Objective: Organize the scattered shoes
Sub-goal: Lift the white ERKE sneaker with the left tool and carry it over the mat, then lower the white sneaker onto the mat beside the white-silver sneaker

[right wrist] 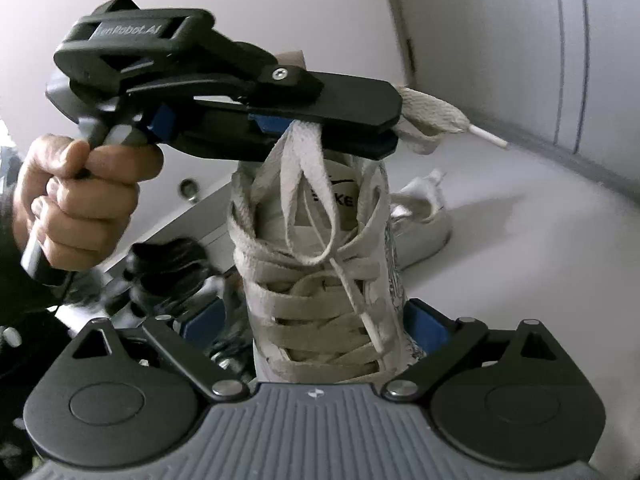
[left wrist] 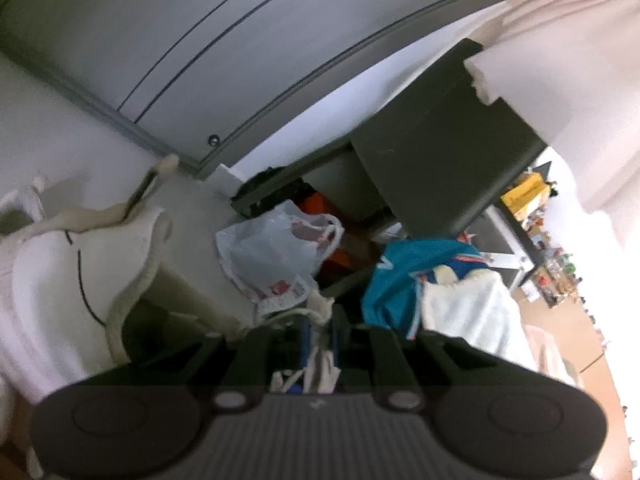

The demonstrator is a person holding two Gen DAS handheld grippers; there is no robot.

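The left gripper (right wrist: 344, 128) was clamped shut on the flat beige shoelace (right wrist: 298, 168) of a worn grey-white lace-up sneaker (right wrist: 320, 280), the lace's tipped end sticking out past the black fingers. The person's hand (right wrist: 76, 204) gripped its handle. The right gripper (right wrist: 320, 324) stood wide, its blue pads on either side of the sneaker — whether they pressed on it could not be told. Another white shoe (right wrist: 420, 216) lay just behind on the pale floor (right wrist: 540, 260).

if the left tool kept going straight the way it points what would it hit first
Probably the white plastic bag lying just ahead of the left tool, which is shut on a shoelace. Depth is unclear; the teal garment sits slightly right of that line.
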